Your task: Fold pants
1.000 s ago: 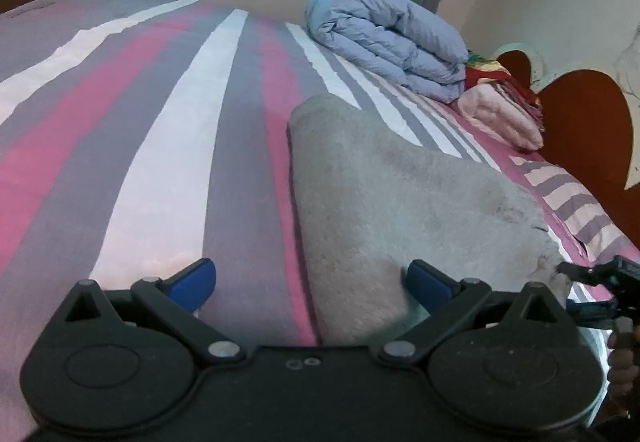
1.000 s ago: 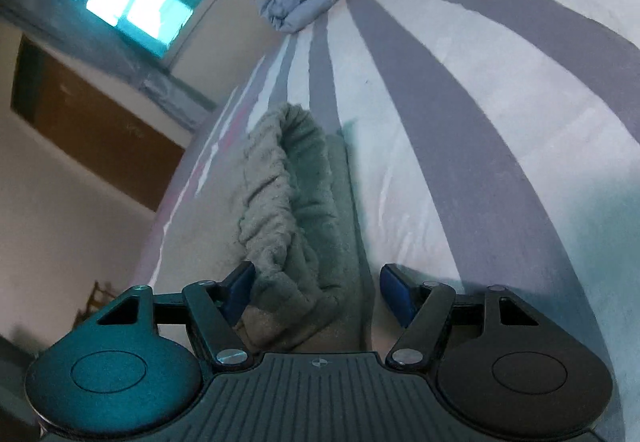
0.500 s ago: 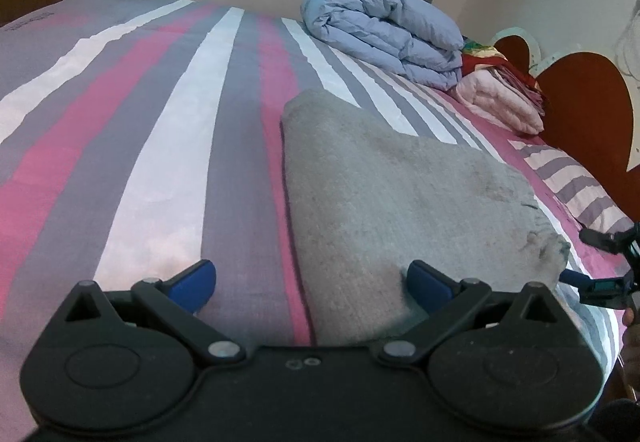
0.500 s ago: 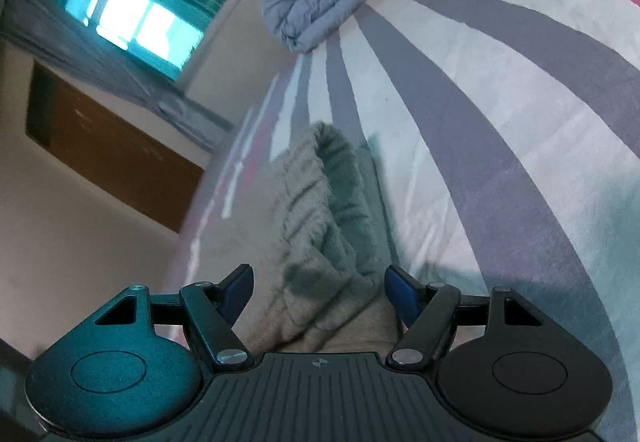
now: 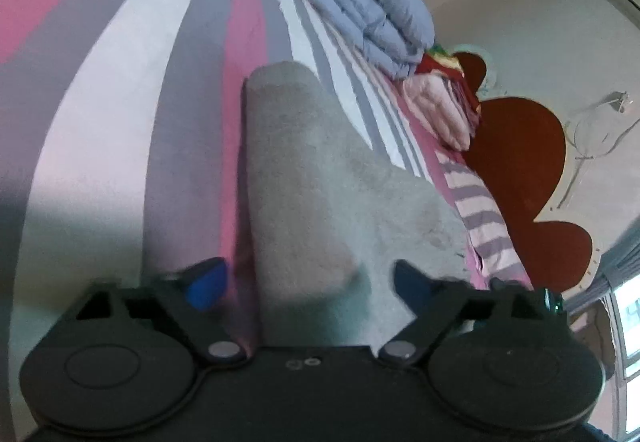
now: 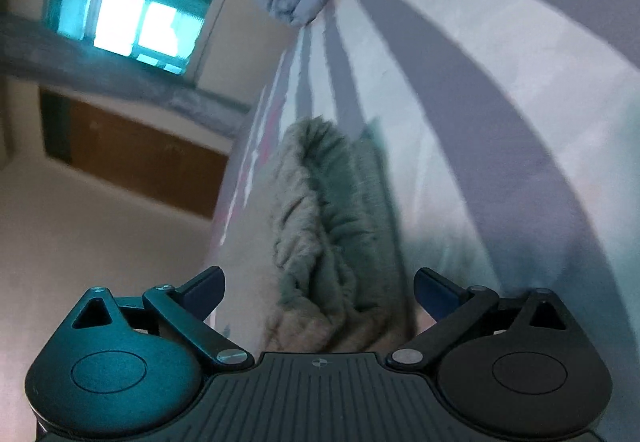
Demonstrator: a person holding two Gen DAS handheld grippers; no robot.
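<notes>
As left gripper (image 5: 308, 280) jaws are closing, rounded fold edge of grey pants (image 5: 320, 178) sits between pads, not yet pinched. Pants long axis runs straight away from it, across striped bed sheet (image 5: 120, 90), toward blue duvet (image 5: 360, 2). Right gripper (image 6: 320, 288) jaws opening wide, bunched pants end between them, untouched. Left hand looks better aligned for next fold.

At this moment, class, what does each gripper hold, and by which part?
Nothing yet. The left gripper is closing around the grey pants' near end; the right gripper is opening off the bunched edge.
</notes>
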